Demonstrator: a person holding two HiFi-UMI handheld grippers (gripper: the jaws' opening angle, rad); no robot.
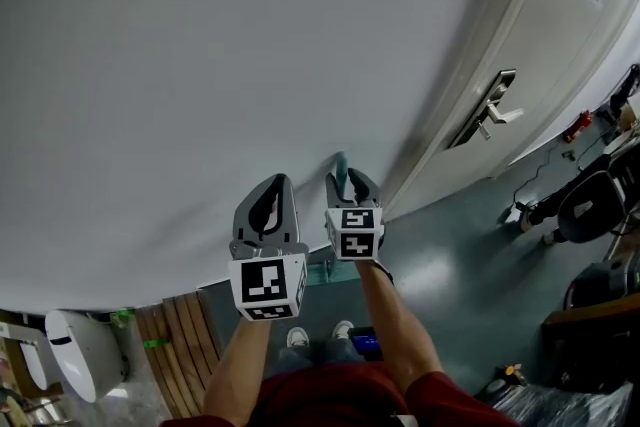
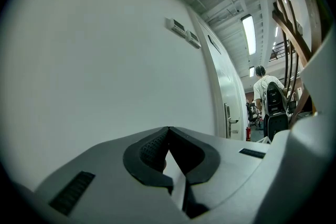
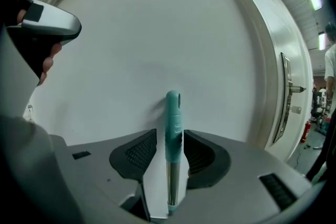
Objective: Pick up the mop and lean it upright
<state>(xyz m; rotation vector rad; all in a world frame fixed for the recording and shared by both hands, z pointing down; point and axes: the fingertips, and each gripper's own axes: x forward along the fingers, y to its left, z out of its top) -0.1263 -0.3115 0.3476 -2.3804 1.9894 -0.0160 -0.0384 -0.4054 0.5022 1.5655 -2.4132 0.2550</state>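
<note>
Forearms (image 1: 405, 335) in short red sleeves, seen from above, one gripper in each hand. Left gripper (image 1: 278, 181): marker cube at the rear, held level and facing the wall; jaws closed tip to tip, nothing between them, as its own view confirms (image 2: 168, 129). Right gripper (image 1: 350, 177): just beside the left, tilted slightly downward; jaws spread wide (image 3: 170, 131), with the mop handle standing between the pads and a narrow gap visible on each side, so the pads are not pressing on it. Mop (image 3: 173, 118): teal grip with a hanging eye at the top, metal shaft below; it stands upright, its top against the wall (image 1: 341, 163); the lower end is hidden behind the grippers. Wall (image 1: 200, 65): plain white, filling most of the head view. Door (image 1: 530, 25): white, to the right of the mop, with a metal lever handle (image 1: 490, 110). Floor (image 1: 450, 265): grey-green and glossy. Wooden slats (image 1: 180, 340): at the foot of the wall, lower left. Farther off, past the door: a person (image 2: 264, 85) seen from behind and a black chair (image 1: 585, 205).
</note>
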